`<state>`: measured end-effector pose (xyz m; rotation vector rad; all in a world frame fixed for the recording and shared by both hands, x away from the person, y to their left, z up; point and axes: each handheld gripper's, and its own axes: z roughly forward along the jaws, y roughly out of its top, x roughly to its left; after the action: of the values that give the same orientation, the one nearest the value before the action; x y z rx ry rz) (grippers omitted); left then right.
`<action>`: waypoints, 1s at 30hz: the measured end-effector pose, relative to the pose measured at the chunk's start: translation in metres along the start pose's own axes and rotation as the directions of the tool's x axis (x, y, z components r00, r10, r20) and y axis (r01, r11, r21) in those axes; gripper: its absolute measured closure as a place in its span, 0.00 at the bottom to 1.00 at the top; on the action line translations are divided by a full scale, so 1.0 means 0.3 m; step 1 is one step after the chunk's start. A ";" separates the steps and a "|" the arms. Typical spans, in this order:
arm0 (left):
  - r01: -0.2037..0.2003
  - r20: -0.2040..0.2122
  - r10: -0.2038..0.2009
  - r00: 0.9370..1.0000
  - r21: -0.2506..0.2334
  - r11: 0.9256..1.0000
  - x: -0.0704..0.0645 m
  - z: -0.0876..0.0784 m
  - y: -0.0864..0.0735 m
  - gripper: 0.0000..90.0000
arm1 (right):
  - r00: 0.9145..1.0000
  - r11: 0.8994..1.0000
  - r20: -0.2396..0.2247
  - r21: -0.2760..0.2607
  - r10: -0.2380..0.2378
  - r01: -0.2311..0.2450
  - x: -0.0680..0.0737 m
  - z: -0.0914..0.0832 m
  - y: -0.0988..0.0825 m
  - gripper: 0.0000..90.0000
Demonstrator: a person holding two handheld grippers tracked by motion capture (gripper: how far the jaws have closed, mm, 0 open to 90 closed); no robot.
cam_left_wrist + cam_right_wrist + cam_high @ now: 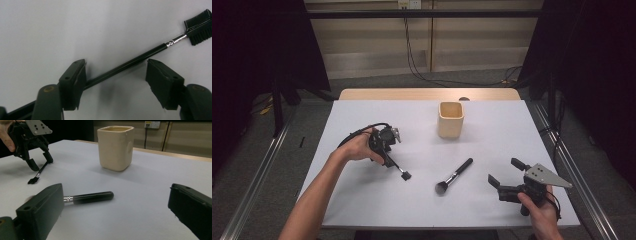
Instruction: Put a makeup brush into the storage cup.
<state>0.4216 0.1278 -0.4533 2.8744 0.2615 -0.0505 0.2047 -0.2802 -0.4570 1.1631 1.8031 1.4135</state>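
Left gripper (388, 156), held in the person's left hand (359, 146) at about nine o'clock on the white table (362, 200), points down over the thin black handle of the brow comb brush (399, 169). From the left gripper view its jaws stand apart on either side of that handle: one pad lies against or just beside the stick at the seven o'clock side, while the other pad at four o'clock is clear of it, so the stick is between the jaws but not clamped. The comb-and-bristle head (199, 27) lies on the table towards two o'clock in that view, joined to the handle by a short silver ferrule. In the high view the head rests just to the four o'clock side of the gripper

Right gripper (502, 181), in the right hand (539, 210) near the table's five o'clock corner, has its jaws wide apart with nothing between them; a grey three-cornered plate (548, 175) sits on top of it. A powder brush (454, 176) lies flat near the middle of the table, its bristles towards seven o'clock and its black handle towards one o'clock, a little to the nine o'clock side of the right gripper. In the right gripper view its handle end (93, 197) shows beyond one jaw

A cream square cup (450, 119) stands upright at about twelve o'clock on the table, well apart from both brushes
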 end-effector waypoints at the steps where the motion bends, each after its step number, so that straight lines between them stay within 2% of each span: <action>1: -0.013 0.000 0.013 1.000 0.007 1.000 0.002 -0.001 0.001 0.39 | 1.000 1.000 -0.001 0.001 0.000 0.000 -0.001 0.000 0.000 0.00; 3: -0.016 0.001 0.016 1.000 0.022 1.000 0.001 -0.003 0.005 0.42 | 1.000 1.000 0.000 0.002 0.000 0.000 -0.001 0.000 0.000 0.00; 6: -0.003 0.008 0.003 1.000 0.018 1.000 -0.005 -0.004 0.006 0.48 | 1.000 1.000 -0.002 0.002 -0.005 0.005 -0.001 0.002 -0.001 0.00; 7: -0.020 0.007 0.020 1.000 0.028 0.999 -0.004 -0.009 0.005 0.53 | 1.000 1.000 -0.004 0.004 -0.002 0.002 -0.001 0.003 -0.001 0.00; 9: -0.031 0.011 0.030 0.999 0.030 0.999 -0.006 -0.015 0.000 0.68 | 1.000 1.000 -0.002 0.005 -0.002 0.002 -0.001 0.003 -0.002 0.00; 15: -0.031 0.010 0.031 0.999 0.034 0.999 -0.014 -0.012 0.001 0.74 | 1.000 1.000 -0.002 0.005 -0.004 0.004 0.000 0.003 -0.001 0.00; 22: -0.031 0.035 0.030 0.999 0.038 0.999 -0.015 -0.013 0.001 0.88 | 1.000 1.000 0.000 0.006 -0.003 0.003 -0.001 0.003 -0.002 0.00; 25: -0.049 0.043 0.047 0.998 0.058 0.997 -0.016 -0.015 0.005 0.95 | 1.000 1.000 -0.002 0.010 -0.008 0.008 -0.001 0.004 -0.002 0.00; 30: -0.050 0.043 0.047 0.998 0.056 0.997 -0.018 -0.015 0.006 0.95 | 1.000 1.000 -0.005 0.012 -0.001 0.001 0.001 0.005 -0.002 0.00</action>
<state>0.4167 0.1264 -0.4482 2.9312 0.1852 -0.1099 0.2057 -0.2792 -0.4581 1.1660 1.8177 1.4077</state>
